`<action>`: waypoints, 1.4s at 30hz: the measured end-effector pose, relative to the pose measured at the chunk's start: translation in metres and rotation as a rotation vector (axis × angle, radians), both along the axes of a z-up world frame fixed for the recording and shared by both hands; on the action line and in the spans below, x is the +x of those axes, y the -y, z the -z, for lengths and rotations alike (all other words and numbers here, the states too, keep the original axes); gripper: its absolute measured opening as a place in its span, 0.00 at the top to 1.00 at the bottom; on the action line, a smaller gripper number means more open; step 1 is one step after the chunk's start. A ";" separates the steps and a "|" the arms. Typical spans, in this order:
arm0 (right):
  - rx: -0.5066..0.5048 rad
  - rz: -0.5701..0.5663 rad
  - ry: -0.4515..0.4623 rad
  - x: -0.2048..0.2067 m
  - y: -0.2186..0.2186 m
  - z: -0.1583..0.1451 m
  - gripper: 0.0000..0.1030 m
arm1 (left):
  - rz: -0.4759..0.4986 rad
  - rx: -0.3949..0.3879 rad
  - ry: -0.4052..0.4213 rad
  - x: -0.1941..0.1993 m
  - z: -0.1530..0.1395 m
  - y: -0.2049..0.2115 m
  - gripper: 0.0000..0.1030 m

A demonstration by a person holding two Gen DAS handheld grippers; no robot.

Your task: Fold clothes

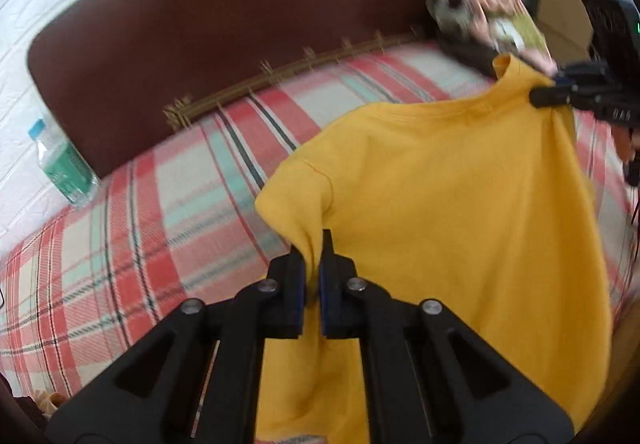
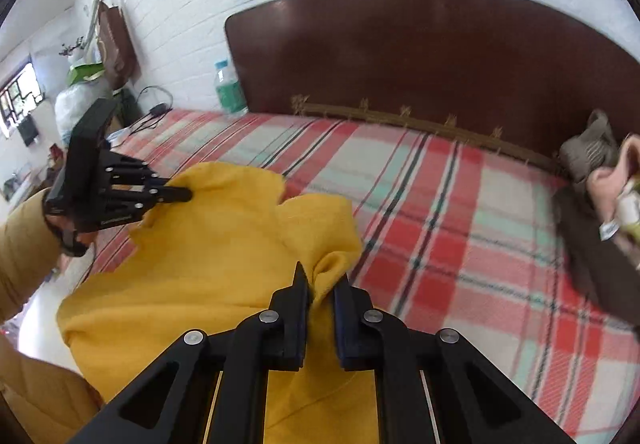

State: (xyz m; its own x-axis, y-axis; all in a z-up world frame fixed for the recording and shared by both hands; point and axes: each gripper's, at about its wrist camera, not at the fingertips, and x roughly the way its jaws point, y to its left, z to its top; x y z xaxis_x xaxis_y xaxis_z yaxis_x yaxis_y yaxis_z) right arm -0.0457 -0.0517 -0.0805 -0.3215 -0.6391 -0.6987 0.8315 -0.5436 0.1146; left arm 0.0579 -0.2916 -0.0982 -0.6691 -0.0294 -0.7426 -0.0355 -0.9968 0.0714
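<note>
My left fingers (image 1: 314, 248) are pinched tight on a fold of the yellow T-shirt (image 1: 440, 184), at the sleeve end. In the left wrist view the cloth climbs away from them toward two o'clock, up to the collar, where my right fingers (image 1: 538, 96) clamp it by the neckband. In the right wrist view it is the mirror: my right fingers (image 2: 320, 280) are closed narrow on a bunched ridge of the shirt, and the fabric runs off toward ten o'clock to my left fingers (image 2: 186, 196), which bite its far edge.

So the shirt hangs between my two hands, clear of the bed (image 1: 160, 204) along its top edge, its long line running hand to hand, the body sagging below toward six o'clock. The plaid bedcover lies open from twelve to three o'clock in the right wrist view, toward the headboard (image 2: 440, 56). I judge the next move is to spread my hands apart to pull that line taut, then lay the shirt flat on the bed. The slack in the middle could crease if I lower too early.
</note>
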 end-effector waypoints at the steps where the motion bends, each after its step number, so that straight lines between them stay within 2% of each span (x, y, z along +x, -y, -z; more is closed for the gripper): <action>1: 0.004 0.022 -0.034 -0.008 0.001 -0.010 0.91 | -0.017 0.010 -0.026 -0.006 -0.010 0.005 0.94; 3: -0.021 0.061 -0.061 -0.032 0.003 -0.027 0.91 | -0.052 0.012 -0.065 -0.019 -0.024 0.012 0.93; 7: 0.070 0.088 -0.217 -0.073 0.036 -0.041 0.90 | -0.155 -0.018 -0.109 -0.048 -0.038 0.024 0.93; 9: 0.111 0.115 -0.253 -0.091 0.053 -0.037 0.90 | -0.219 -0.037 -0.106 -0.064 -0.033 0.032 0.92; 11: 0.153 0.140 -0.281 -0.105 0.072 -0.025 0.90 | -0.286 -0.053 -0.093 -0.081 -0.024 0.041 0.84; 14: 0.214 0.187 -0.305 -0.127 0.096 -0.004 0.85 | -0.381 -0.089 0.003 -0.104 0.007 0.055 0.70; 15: 0.245 0.206 -0.294 -0.133 0.101 0.006 0.76 | -0.393 -0.086 0.047 -0.108 0.020 0.060 0.61; 16: 0.272 0.225 -0.269 -0.140 0.103 0.016 0.73 | -0.407 -0.066 0.074 -0.107 0.029 0.066 0.59; 17: 0.278 0.238 -0.233 -0.144 0.102 0.024 0.73 | -0.419 -0.036 0.075 -0.102 0.032 0.073 0.58; 18: 0.260 0.244 -0.195 -0.146 0.097 0.029 0.68 | -0.431 -0.005 0.070 -0.095 0.034 0.079 0.58; 19: 0.216 0.249 -0.165 -0.144 0.085 0.027 0.60 | -0.444 0.024 0.049 -0.084 0.032 0.085 0.58; 23: 0.024 0.248 -0.046 -0.123 0.026 0.011 0.50 | -0.430 0.120 -0.032 -0.023 0.014 0.094 0.39; 24: -0.029 0.242 -0.014 -0.116 0.008 0.006 0.35 | -0.402 0.145 -0.032 -0.004 0.012 0.091 0.34; 25: -0.080 0.211 0.050 -0.110 -0.013 0.005 0.26 | -0.375 0.170 -0.029 0.013 0.012 0.088 0.33; 27: -0.158 0.116 0.185 -0.090 -0.054 0.014 0.25 | -0.323 0.220 -0.003 0.047 0.018 0.082 0.33; 29: -0.179 0.043 0.279 -0.052 -0.085 0.030 0.23 | -0.286 0.276 0.026 0.082 0.027 0.067 0.33; 31: -0.169 -0.006 0.360 -0.018 -0.105 0.047 0.23 | -0.265 0.337 0.047 0.112 0.036 0.055 0.33; 33: -0.143 -0.034 0.429 0.018 -0.119 0.065 0.23 | -0.254 0.439 0.055 0.137 0.045 0.045 0.33; 35: -0.140 -0.035 0.476 0.047 -0.128 0.077 0.23 | -0.241 0.537 0.052 0.158 0.054 0.033 0.32; 38: -0.189 -0.047 0.512 0.070 -0.128 0.086 0.23 | -0.228 0.599 0.052 0.174 0.065 0.011 0.27; 42: -0.220 -0.034 0.520 0.072 -0.109 0.098 0.23 | -0.207 0.683 0.075 0.171 0.084 -0.009 0.27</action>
